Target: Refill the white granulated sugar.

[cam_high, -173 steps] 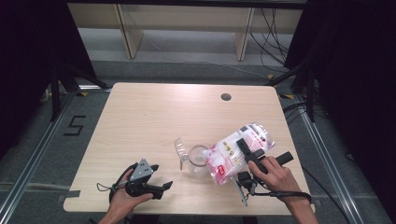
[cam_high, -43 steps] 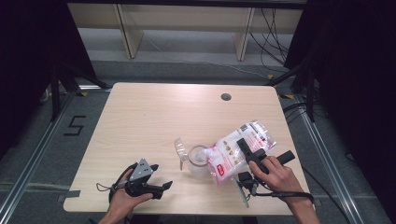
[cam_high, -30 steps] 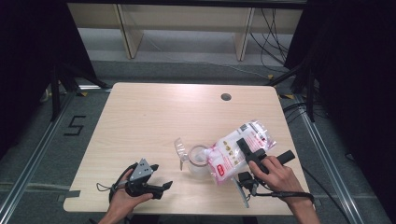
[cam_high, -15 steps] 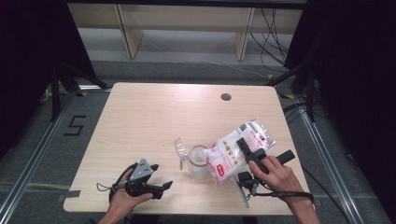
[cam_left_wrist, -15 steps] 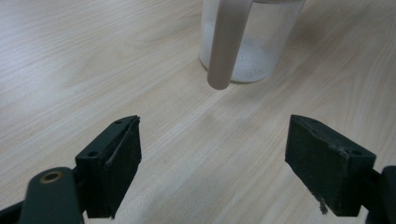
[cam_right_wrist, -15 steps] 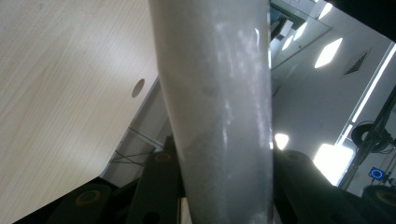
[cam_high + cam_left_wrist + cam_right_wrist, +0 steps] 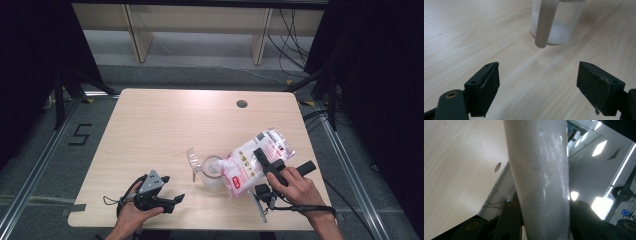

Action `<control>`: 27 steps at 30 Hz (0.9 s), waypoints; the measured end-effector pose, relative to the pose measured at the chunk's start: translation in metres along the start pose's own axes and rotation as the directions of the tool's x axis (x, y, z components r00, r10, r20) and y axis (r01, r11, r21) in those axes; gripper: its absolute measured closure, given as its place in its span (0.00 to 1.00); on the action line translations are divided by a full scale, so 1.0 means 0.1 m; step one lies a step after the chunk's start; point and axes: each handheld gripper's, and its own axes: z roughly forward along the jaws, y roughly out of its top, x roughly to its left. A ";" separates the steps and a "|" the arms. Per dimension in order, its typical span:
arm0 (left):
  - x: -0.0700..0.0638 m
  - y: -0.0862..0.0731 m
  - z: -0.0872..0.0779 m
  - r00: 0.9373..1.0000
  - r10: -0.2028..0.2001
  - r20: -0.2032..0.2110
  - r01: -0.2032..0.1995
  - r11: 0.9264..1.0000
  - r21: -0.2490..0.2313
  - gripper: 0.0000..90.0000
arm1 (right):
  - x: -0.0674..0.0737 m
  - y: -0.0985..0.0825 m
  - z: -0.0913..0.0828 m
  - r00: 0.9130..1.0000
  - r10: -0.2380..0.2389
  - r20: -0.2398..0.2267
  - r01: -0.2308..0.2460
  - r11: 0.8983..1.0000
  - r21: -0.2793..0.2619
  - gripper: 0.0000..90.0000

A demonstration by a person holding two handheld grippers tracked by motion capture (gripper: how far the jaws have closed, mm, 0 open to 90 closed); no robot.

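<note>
Right gripper (image 7: 261,159) near bench's front right corner, fingers clamped on white-and-pink bag (image 7: 252,161), bag tilted, lower end over mouth of clear cup (image 7: 214,170). In right gripper view, pale bag (image 7: 541,177) squeezed between black fingers (image 7: 507,220). Cup stands near bench's front edge, about midway, white powder in bottom, probably from bag. Clear lid-like piece (image 7: 192,160) just left of cup. Left gripper (image 7: 172,202) rests near front left corner, fingers spread wide, nothing between them, aimed at cup (image 7: 557,22). Bench (image 7: 165,120) light wood.
</note>
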 end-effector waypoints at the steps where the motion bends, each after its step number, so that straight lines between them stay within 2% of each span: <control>1: 0.00 0.00 0.00 1.000 -0.003 -0.003 0.003 1.000 -0.001 0.20 | 0.00 0.00 0.00 1.000 0.001 -0.002 -0.001 1.000 0.001 0.81; 18: 0.00 0.00 0.00 1.000 -0.001 -0.002 0.001 1.000 -0.001 0.20 | 0.00 0.00 0.00 1.000 0.001 -0.002 -0.001 1.000 -0.004 0.82; 22: 0.00 0.00 0.00 1.000 0.000 -0.002 0.000 1.000 -0.001 0.20 | 0.02 0.00 0.00 1.000 0.018 -0.005 -0.018 1.000 0.004 0.82; 23: 0.00 0.00 0.00 1.000 -0.001 -0.002 0.001 1.000 -0.001 0.20 | 0.03 0.00 -0.01 0.999 0.040 -0.008 -0.040 0.999 0.011 0.82; 27: 0.00 0.00 0.00 1.000 0.000 -0.003 0.000 1.000 -0.001 0.20 | 0.03 0.00 -0.01 0.999 0.040 -0.012 -0.040 0.999 0.010 0.82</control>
